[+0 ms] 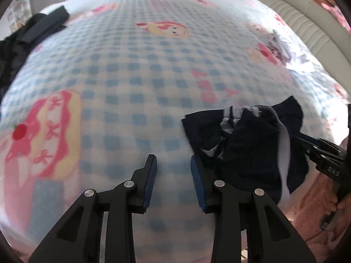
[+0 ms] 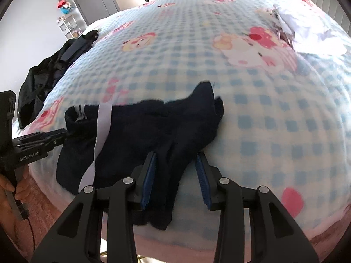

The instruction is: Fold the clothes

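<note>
Left wrist view: the left tool (image 1: 173, 164) stands partly open over the bed (image 1: 136, 70) with only checked cover between its pads, gripping nothing. The navy garment (image 1: 245, 149) lies crumpled just right of it, its lower part hidden behind the right finger. The right tool (image 1: 322, 153) reaches in at the frame's edge, its tips lost behind the cloth. Dark clothes (image 1: 33, 32) are cut off far left.

Right wrist view: the right tool (image 2: 176, 168) is partly open, a fold of the garment (image 2: 140, 131) between its pads; whether they press it is unclear. The left tool (image 2: 54, 139) meets the garment's far left edge, its tips hidden. White clothes (image 2: 307, 32) lie blurred far right
</note>
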### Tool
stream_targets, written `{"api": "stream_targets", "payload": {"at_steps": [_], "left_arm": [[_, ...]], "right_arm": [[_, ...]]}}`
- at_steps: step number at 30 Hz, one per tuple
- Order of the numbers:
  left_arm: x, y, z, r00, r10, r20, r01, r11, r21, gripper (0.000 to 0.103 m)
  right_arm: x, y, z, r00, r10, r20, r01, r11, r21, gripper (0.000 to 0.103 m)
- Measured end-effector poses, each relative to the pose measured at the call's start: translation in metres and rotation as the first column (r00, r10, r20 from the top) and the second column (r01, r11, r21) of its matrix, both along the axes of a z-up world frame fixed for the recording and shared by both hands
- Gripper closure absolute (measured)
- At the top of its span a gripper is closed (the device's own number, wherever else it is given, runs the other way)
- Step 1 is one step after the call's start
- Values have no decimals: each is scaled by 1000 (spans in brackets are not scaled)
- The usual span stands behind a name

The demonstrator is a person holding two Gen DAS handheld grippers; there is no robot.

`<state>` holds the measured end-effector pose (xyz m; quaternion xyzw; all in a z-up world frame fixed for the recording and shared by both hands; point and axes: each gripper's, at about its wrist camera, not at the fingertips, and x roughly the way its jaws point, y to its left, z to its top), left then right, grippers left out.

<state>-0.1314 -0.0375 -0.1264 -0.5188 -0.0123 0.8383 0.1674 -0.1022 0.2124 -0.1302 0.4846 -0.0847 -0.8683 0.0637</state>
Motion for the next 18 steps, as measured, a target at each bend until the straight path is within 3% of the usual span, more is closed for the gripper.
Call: {"api": "stream_targets", "payload": {"at_steps": [3, 9, 12, 18], "left_arm": [[-13, 10, -2, 998, -61, 23, 61, 998, -2, 69], [-47, 5, 4, 998, 26, -49, -26, 1000, 15, 69], [-46, -18, 5, 995, 96, -28, -92, 990, 108, 69], [-22, -17, 17, 998, -9, -59, 20, 984, 179, 66]], "right_arm": [[-8, -9, 6, 1000, 27, -11, -27, 999, 26, 66], [-23, -35, 4, 997, 83, 6, -83, 993, 81, 65], [-27, -37, -3, 997, 66, 29, -69, 992, 107, 65], [-18, -24, 19, 1000, -5, -29, 6, 999, 33, 65]]}}
